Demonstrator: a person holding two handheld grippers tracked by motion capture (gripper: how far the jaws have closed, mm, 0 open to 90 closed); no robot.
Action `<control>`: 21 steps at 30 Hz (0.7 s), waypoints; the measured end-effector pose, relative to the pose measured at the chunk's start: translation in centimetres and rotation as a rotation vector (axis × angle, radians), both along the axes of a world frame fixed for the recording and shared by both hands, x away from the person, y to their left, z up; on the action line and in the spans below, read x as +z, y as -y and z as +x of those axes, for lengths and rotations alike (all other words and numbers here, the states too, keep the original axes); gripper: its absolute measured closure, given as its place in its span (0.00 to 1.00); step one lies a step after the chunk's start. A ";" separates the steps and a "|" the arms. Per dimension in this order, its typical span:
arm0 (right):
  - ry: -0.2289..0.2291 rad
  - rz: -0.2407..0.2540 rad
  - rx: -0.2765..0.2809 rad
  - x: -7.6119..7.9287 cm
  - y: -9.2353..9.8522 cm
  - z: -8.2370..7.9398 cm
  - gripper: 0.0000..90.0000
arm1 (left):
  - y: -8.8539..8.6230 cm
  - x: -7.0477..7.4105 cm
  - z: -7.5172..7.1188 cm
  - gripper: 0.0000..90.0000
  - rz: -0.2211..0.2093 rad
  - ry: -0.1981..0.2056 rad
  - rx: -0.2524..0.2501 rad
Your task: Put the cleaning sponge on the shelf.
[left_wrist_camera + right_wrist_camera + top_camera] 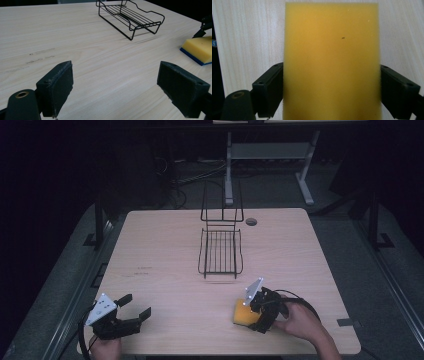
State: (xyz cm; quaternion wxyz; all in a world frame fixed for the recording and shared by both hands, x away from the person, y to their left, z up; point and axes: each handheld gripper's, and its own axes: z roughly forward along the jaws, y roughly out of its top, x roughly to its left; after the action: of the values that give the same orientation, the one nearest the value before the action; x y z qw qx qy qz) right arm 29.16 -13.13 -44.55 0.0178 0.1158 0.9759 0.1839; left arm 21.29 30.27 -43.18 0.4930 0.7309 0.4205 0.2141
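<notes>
In the right gripper view, the sponge (332,62) is bracketed by the jaws of the right gripper (332,92), one pad against each long side; whether it is already squeezed cannot be told, though the sides look uncompressed. The sponge lies flat on the table (165,250), yellow face up, with a blue scouring layer seen beneath it in the left gripper view (198,50). It is judged light, soft and springy, so it should be taken across its narrow width, near the middle, and pressed in enough that it is not shed when lifted. Nothing fragile is involved.

The left gripper (131,312) is held released over bare wood near the front left corner, its jaws spread with nothing between them.

Open room lies all round the sponge; the front edge is near. The wire rack (220,252) stands well apart toward the far side, with an unobstructed path to it.
</notes>
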 end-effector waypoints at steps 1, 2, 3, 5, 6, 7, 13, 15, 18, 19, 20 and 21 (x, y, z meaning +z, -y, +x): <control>0.000 0.000 -0.003 0.0 0.1 0.0 0.17 | 0.0 0.0 0.0 0.14 0.000 0.000 0.000; 0.000 0.000 -0.003 -0.1 0.1 -0.1 0.17 | 0.0 0.0 0.0 0.14 -0.003 -0.002 -0.002; 0.000 0.001 -0.003 -0.1 0.1 -0.1 0.17 | 0.0 0.0 0.0 0.14 -0.002 -0.001 -0.002; -0.001 0.001 -0.005 -0.2 0.2 -0.1 0.17 | 0.0 0.0 0.0 0.14 -0.001 0.002 -0.002; -0.001 0.000 -0.004 -0.2 0.2 -0.1 0.17 | 0.0 0.0 0.0 0.14 -0.002 0.001 -0.001; -0.004 0.000 -0.007 -0.3 0.2 -0.1 0.17 | 0.0 0.0 0.0 0.14 -0.002 0.000 0.000; 0.006 0.002 0.001 -0.3 0.2 -0.1 0.23 | -0.1 0.0 0.0 0.14 -0.011 0.003 0.002; 0.008 -0.001 0.002 -0.3 0.2 -0.1 0.24 | -0.1 0.0 0.0 0.14 -0.011 0.003 0.002; 0.012 -0.009 0.006 -0.1 0.1 -0.2 0.24 | -0.1 0.0 -0.1 0.14 -0.012 0.004 0.002; 0.014 -0.010 0.007 0.0 0.1 -0.2 0.24 | -0.1 0.0 -0.1 0.14 -0.011 0.004 0.002; 0.020 -0.013 0.010 0.1 0.1 -0.2 0.24 | -0.1 0.0 -0.1 0.14 -0.010 0.003 0.002; 0.019 -0.012 0.009 0.3 0.0 -0.1 0.24 | -0.1 0.0 -0.1 0.14 -0.010 0.003 0.003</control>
State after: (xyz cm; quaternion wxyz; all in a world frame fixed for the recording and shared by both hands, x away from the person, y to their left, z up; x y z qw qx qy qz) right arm 29.02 -13.14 -44.26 0.0271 0.1093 0.9773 0.1792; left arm 21.23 30.36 -43.14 0.4971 0.7274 0.4220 0.2139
